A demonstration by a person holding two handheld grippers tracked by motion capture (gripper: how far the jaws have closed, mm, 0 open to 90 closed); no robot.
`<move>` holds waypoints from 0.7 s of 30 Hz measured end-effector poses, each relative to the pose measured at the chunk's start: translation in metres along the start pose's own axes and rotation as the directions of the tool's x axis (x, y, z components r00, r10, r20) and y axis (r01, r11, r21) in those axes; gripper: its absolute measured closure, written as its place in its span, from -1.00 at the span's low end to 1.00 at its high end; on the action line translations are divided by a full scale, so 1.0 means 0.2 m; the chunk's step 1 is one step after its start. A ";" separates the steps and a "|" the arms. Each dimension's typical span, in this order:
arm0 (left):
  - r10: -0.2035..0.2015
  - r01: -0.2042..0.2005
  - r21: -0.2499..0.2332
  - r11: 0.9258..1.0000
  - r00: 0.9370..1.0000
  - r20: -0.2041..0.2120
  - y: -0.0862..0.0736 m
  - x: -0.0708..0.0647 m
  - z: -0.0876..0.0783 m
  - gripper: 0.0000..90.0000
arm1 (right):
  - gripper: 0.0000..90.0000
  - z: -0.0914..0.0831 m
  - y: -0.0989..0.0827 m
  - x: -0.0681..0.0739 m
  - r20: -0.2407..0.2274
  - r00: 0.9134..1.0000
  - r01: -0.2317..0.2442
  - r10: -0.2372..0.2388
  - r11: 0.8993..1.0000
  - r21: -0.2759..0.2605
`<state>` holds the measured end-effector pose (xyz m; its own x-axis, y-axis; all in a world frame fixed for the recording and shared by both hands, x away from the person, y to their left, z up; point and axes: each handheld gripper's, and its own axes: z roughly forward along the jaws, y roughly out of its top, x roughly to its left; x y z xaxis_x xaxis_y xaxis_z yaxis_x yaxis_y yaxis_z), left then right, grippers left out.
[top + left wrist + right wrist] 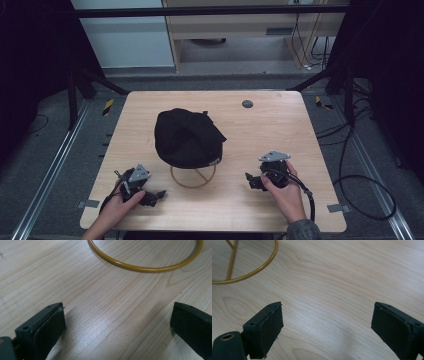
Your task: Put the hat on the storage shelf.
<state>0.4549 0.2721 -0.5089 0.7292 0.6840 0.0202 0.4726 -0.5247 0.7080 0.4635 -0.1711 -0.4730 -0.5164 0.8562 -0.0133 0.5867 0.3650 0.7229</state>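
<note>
Black cloth cap (186, 137) on its wire stand (193, 177) looks soft and light; we'd pinch its brim, left gripper (156, 195) and right gripper (251, 180) both spread, empty, on the counter (280, 130).

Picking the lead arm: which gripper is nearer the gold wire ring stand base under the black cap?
Left, slightly. The left gripper sits just left of the gold wire ring base, jaws open. The right gripper lies farther off to its right, also open. Neither touches it.
</note>
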 end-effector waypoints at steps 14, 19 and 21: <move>-0.001 0.001 0.000 1.000 1.000 0.000 0.00 0.00 0.00 -1.00 | -0.78 0.14 0.00 0.07 -0.036 0.999 -0.015 0.015 1.000 0.005; 0.002 -0.002 0.000 1.000 1.000 0.001 0.00 0.00 0.00 -1.00 | -0.78 0.21 0.01 0.08 -0.015 0.999 -0.035 0.034 0.999 -0.007; 0.001 -0.001 0.000 1.000 1.000 0.001 0.00 0.00 0.00 -1.00 | -0.78 0.22 0.01 0.08 -0.020 0.998 -0.053 0.052 0.999 -0.014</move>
<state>0.4548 0.2722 -0.5089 0.7301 0.6831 0.0201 0.4722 -0.5254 0.7078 0.4840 -0.1412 -0.5013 -0.4976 0.8665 0.0387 0.6042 0.3143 0.7322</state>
